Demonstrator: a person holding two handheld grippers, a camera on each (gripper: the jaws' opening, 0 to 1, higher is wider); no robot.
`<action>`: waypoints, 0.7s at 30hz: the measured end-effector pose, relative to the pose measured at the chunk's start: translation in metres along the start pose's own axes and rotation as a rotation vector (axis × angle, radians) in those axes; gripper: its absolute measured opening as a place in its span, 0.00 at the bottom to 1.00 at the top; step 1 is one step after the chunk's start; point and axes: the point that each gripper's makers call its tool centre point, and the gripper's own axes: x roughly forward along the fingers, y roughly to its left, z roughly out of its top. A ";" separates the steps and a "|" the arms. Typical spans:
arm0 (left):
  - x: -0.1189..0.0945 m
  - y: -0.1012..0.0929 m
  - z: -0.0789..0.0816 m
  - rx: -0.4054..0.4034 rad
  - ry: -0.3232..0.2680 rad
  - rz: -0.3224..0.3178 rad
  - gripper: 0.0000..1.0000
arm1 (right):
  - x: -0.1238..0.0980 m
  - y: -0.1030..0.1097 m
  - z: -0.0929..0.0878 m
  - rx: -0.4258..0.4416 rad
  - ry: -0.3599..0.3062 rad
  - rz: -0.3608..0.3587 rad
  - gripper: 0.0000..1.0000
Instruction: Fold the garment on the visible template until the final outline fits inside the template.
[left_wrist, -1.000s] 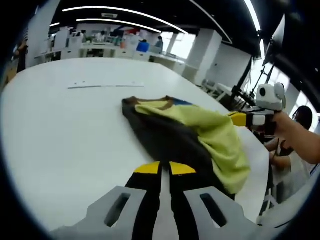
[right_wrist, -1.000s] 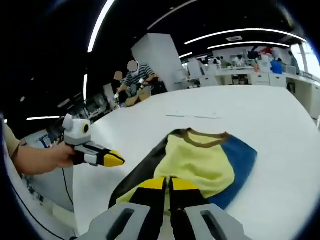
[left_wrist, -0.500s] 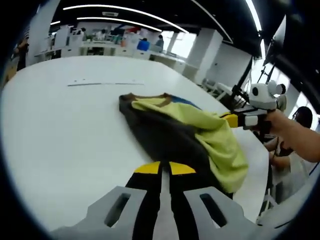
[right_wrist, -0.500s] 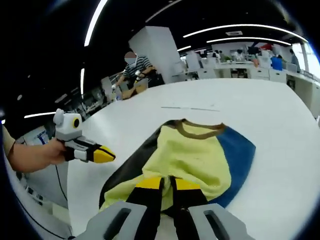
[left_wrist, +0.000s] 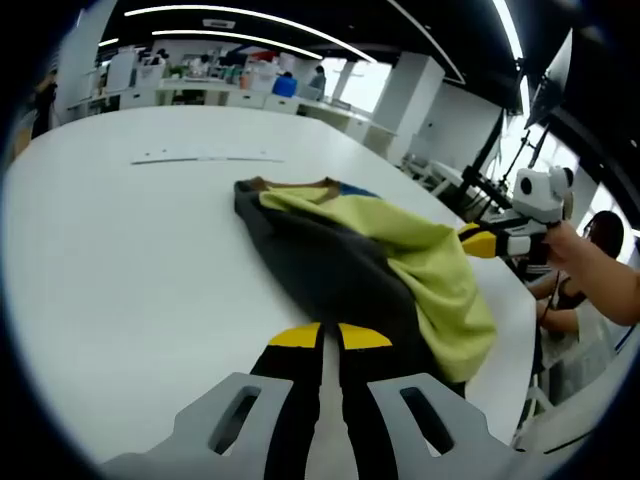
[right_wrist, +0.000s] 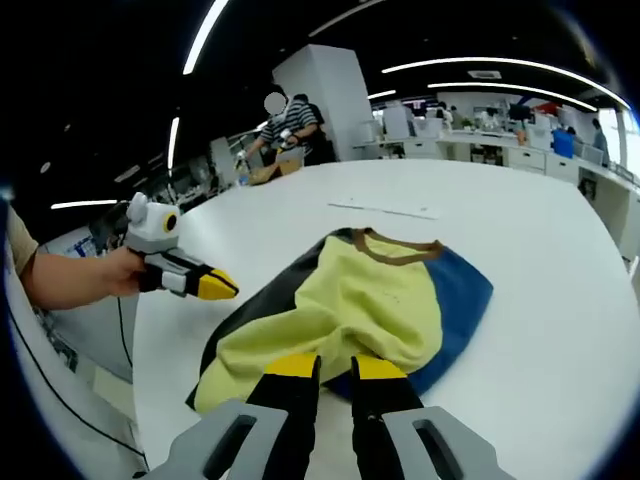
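Only one garment, yellow, dark and blue, lies crumpled on the white table. Both grippers hold nothing: the left gripper pressed together at six o'clock, the right gripper slightly parted. Two thin template strips lie at twelve o'clock.

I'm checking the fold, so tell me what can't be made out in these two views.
- Template: thin marks beyond the garment, too faint in both views to trace an outline.
- Garment's near hem: right gripper view, partly behind the right gripper.
- Garment's underside: hidden by its own folds.
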 end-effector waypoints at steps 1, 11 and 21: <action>0.000 0.001 0.000 0.001 -0.001 0.001 0.02 | -0.001 0.000 -0.003 -0.015 0.008 -0.001 0.07; -0.001 0.002 0.000 -0.003 0.002 0.004 0.02 | 0.010 0.002 -0.038 -0.216 0.093 0.005 0.04; -0.002 0.003 -0.008 -0.018 0.008 0.011 0.03 | 0.029 0.004 -0.030 -0.410 0.083 -0.010 0.05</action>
